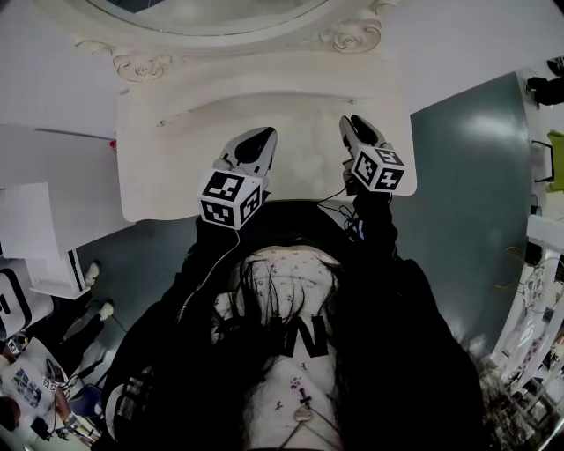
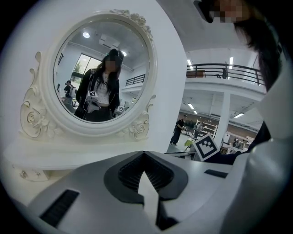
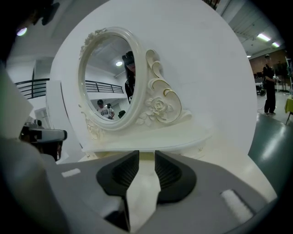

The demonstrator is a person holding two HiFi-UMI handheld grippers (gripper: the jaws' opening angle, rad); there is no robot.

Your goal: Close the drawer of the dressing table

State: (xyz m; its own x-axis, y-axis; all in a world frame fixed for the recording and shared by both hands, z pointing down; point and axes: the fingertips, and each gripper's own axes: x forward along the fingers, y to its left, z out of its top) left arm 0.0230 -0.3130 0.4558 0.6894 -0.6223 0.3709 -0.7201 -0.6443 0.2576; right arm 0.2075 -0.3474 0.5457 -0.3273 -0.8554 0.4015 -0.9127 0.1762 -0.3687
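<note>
The white dressing table (image 1: 167,181) lies below me, and its carved round mirror (image 1: 203,13) is at the far edge. A raised shelf with small knobs (image 1: 161,123) runs under the mirror (image 2: 100,68). My left gripper (image 1: 262,134) hovers over the tabletop's middle, its jaws (image 2: 144,154) shut with nothing between them. My right gripper (image 1: 352,121) hovers beside it to the right, its jaws (image 3: 146,153) a narrow gap apart and empty. Both point at the shelf (image 3: 151,139). A pale yellowish strip shows under the shelf edge. I cannot tell whether a drawer stands open.
Teal floor (image 1: 467,203) surrounds the table. White boards (image 1: 44,229) lean at the left. Another person's shoes (image 1: 92,273) are at the lower left, and shelving with clutter (image 1: 542,299) is at the right. More people stand in the hall behind (image 2: 177,131).
</note>
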